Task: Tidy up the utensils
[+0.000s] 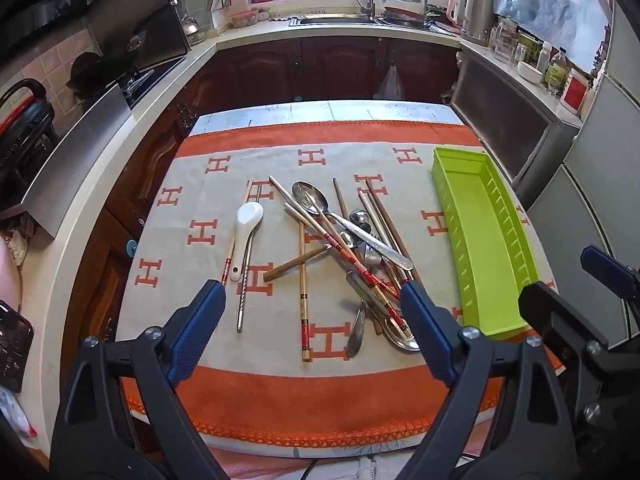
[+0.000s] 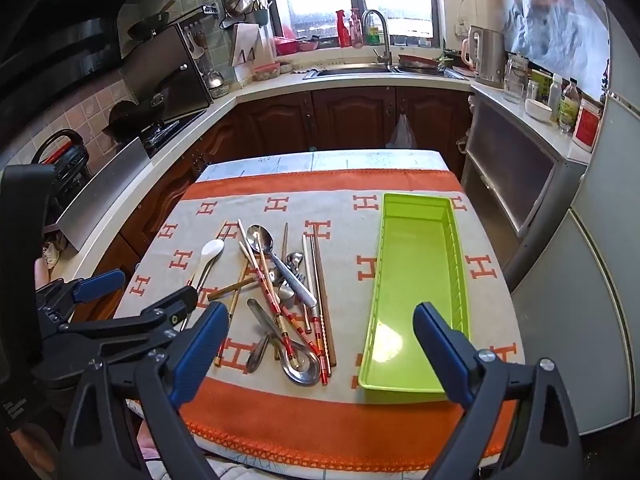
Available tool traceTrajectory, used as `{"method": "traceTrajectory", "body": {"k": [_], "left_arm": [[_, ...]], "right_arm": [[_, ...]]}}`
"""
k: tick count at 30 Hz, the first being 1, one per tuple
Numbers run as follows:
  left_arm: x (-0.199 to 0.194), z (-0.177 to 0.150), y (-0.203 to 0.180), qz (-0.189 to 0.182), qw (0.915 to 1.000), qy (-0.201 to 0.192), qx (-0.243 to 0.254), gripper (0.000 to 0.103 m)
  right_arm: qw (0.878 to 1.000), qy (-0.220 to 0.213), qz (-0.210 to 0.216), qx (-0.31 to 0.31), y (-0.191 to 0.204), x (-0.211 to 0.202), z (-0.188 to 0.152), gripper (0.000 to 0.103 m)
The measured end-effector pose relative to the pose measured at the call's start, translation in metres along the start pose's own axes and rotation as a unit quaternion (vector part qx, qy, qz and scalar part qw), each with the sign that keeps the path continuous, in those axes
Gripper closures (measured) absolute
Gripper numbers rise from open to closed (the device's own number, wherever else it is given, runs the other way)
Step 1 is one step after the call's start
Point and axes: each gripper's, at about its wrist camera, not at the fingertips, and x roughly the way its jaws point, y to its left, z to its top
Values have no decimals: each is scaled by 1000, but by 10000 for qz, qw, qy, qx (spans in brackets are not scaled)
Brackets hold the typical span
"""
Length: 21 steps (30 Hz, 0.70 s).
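In the left wrist view, the left gripper (image 1: 312, 304) hung at lower centre, jaws wide apart and holding nothing. A white spoon (image 1: 246, 232) lay left of centre, a tangled pile of utensils (image 1: 344, 248) at centre, the empty green tray (image 1: 484, 240) right. The right gripper (image 2: 320, 340) likewise gaped empty at the lower centre of its own view.

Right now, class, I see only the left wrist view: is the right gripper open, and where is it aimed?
Observer: The right gripper is open and empty, aimed between the utensil pile and the green tray.
Operator: The left gripper blocks the pile's near end; what's there?
Observer: A large metal spoon bowl, facing up, with red patterned chopsticks lying across it.
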Motion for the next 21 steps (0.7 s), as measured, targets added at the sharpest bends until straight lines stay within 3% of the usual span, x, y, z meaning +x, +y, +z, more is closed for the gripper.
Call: {"method": "traceTrajectory", "body": {"k": [21], "left_arm": [[-3, 0, 5, 57, 10000, 25, -18, 16]], "right_arm": [[10000, 87, 39, -13, 2, -1, -3, 9]]}}
